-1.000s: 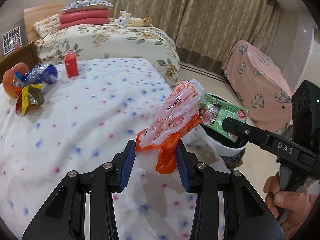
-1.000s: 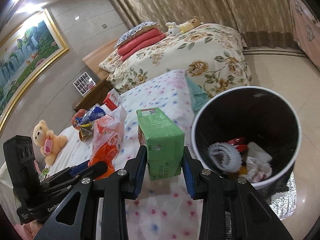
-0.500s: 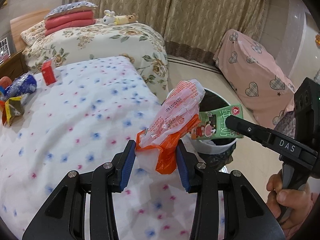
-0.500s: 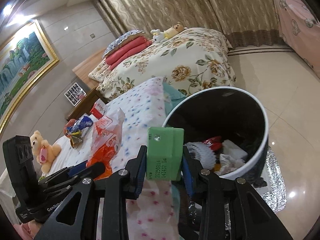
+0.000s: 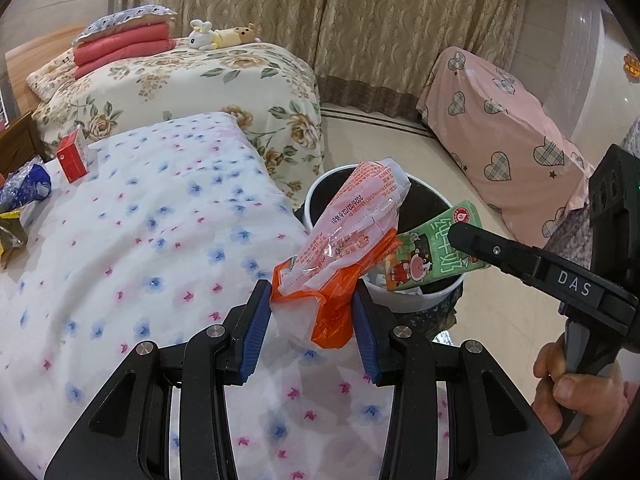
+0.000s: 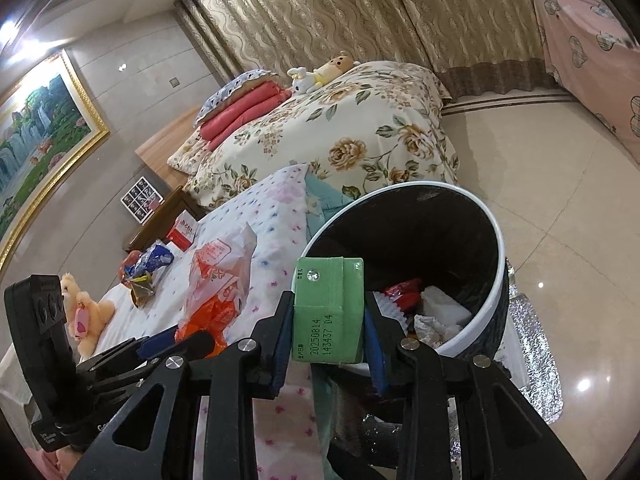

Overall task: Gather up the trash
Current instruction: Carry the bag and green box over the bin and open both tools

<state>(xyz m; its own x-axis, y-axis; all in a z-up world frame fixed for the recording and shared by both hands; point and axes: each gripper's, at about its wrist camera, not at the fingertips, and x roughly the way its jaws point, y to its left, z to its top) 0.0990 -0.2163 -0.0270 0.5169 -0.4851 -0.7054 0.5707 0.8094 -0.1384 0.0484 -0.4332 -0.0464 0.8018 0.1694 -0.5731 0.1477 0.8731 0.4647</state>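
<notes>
Left gripper [image 5: 312, 320] pinches an orange wrapper [image 5: 344, 248]; right gripper [image 6: 326, 332] pinches a green carton [image 6: 328, 308], the bin [image 6: 494, 300] at its two o'clock.

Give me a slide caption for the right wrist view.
Right tongs grip a green milk carton beside the open trash bin, while left tongs hold an orange-and-white snack bag.
</notes>
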